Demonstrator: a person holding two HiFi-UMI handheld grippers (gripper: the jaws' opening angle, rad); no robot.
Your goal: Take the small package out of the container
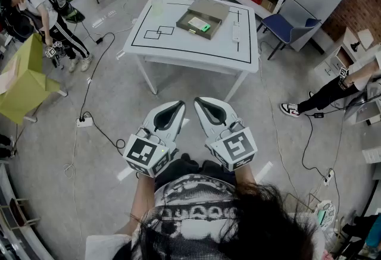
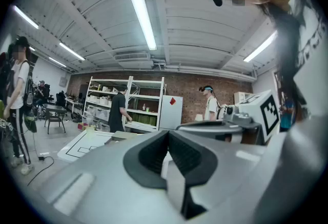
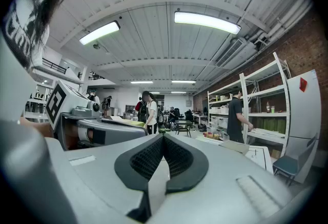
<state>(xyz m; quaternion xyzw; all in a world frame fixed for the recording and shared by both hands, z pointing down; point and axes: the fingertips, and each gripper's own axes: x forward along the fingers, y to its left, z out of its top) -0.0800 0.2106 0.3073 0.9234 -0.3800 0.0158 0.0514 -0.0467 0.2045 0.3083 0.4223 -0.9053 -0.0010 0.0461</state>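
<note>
Hanging lower centre, the left gripper [image 1: 174, 109] and right gripper [image 1: 203, 104] were clenched empty. The small package [image 1: 205, 27] lay untouched in the container [image 1: 183, 25].

White table [image 1: 178, 44] with black lines sits mid-floor, blue chair [image 1: 286, 27] just off its right corner, yellow-green box [image 1: 24, 83] far left, power strip [image 1: 84, 122] on the floor.

Contents of the container [image 1: 209, 9] are too small to tell.
</note>
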